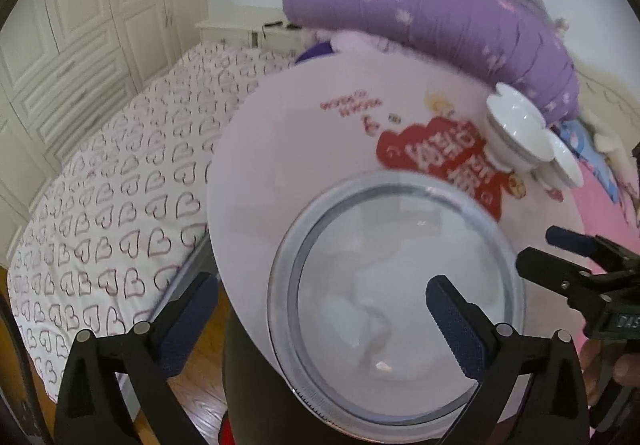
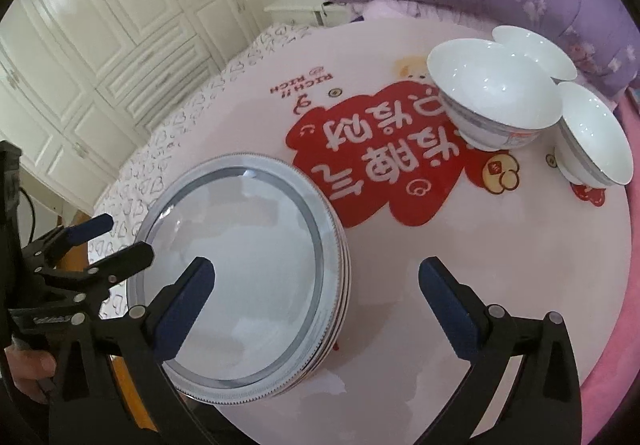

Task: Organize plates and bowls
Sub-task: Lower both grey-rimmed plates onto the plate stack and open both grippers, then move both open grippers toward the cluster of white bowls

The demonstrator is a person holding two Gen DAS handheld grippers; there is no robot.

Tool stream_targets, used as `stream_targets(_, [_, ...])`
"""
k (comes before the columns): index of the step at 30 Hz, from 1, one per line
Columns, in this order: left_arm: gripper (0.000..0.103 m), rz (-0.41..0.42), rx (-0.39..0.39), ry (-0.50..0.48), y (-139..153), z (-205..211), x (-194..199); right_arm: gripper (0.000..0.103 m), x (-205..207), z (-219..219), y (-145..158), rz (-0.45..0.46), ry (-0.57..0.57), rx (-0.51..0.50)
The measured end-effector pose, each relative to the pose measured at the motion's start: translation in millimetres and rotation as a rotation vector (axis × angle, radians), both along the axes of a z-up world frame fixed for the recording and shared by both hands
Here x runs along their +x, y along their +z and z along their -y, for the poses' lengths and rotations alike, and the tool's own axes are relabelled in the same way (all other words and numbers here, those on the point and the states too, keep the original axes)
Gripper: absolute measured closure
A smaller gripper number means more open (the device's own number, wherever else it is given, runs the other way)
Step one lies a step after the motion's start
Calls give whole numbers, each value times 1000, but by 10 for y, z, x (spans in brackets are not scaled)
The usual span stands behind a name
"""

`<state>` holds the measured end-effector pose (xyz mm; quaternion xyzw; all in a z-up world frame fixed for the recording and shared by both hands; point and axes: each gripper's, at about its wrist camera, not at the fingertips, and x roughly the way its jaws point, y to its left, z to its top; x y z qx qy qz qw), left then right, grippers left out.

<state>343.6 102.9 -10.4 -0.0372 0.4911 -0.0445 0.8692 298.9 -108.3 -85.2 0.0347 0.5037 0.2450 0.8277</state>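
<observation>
Stack of plates (image 2: 244, 269) on pink table (image 2: 420, 285), near edge. Three white bowls (image 2: 496, 101) clustered well beyond plates. Left tool (image 1: 320, 309) released – above plates. Right tool (image 2: 316, 285) released, empty – beside plates.

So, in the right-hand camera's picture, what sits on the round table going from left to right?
Left gripper at the edge → stack of plates → red cartoon print → large white bowl → smaller white bowl.

A heart-print bed (image 1: 112, 205) lies beside white wardrobes (image 2: 100, 45), with a rolled purple quilt (image 1: 432, 29) behind the pink worktop (image 2: 440, 265).
</observation>
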Motion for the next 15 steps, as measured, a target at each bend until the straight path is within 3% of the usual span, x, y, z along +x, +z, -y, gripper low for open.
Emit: stream_targets(15, [1,198,-36,64,677,104,-307,0,31,177,536,153,-81,86])
